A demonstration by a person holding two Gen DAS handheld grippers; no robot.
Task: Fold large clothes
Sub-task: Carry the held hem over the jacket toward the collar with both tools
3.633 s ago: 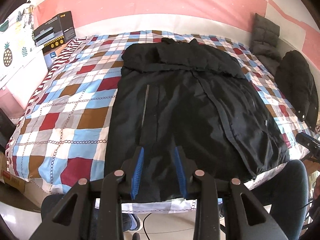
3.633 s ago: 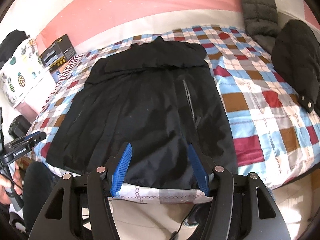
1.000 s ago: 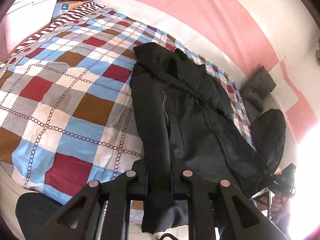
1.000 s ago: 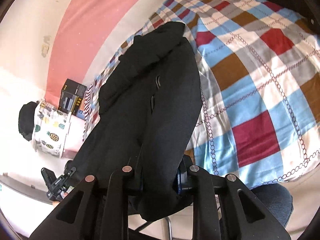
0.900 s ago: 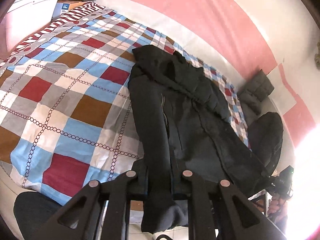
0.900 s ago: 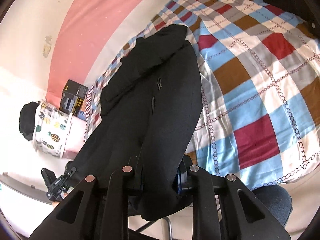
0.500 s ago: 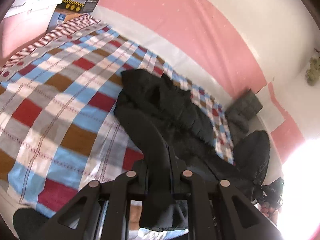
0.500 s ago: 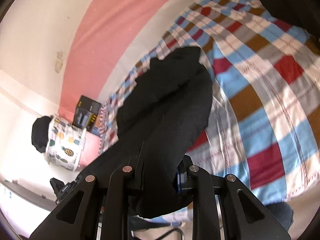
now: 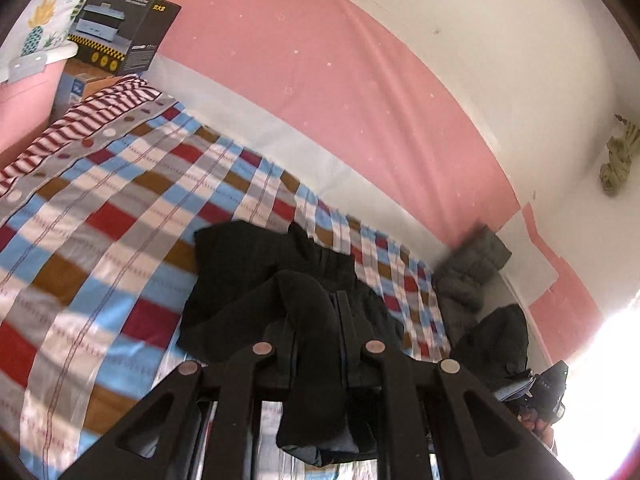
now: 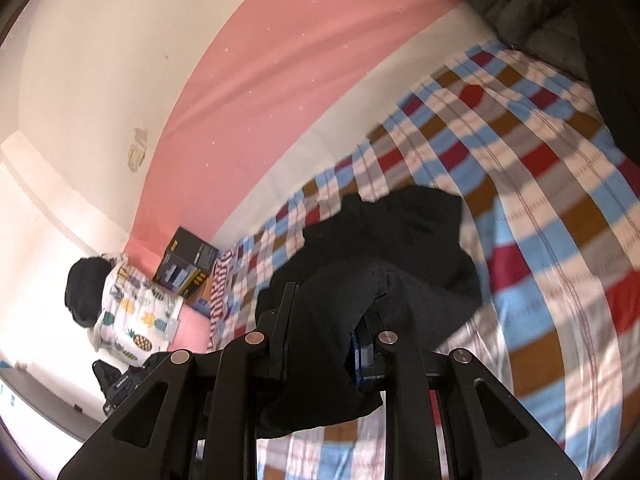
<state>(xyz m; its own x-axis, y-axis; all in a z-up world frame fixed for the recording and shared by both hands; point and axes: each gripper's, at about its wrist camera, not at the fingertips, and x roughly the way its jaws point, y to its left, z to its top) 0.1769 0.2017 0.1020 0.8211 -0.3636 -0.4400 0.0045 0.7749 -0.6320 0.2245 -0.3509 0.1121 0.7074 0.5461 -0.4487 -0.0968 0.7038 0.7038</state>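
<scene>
My left gripper is pinched nearly closed on the hem of the black jacket; a fold of the dark cloth is bunched between its fingers and hangs down below them. My right gripper is likewise narrow and clamped on the other part of the same hem, with a lump of cloth spilling over its fingers and a bit of blue pad showing beside it. The jacket's lower edge is raised in both grippers, while its collar end lies crumpled on the checked bedspread, toward the pink wall.

I count one jacket in my grip, two grippers, one black printed box at the bed's far corner, one grey quilted cushion against the wall and one more dark padded garment lying beside it. A pineapple-print cloth lies near the box.

The bedspread is smeared with motion blur, so its pattern reads only as stripes. My own fingertips are buried in cloth in both views. The left view's right edge is washed out by glare, and the small dark device there is hard to make out.
</scene>
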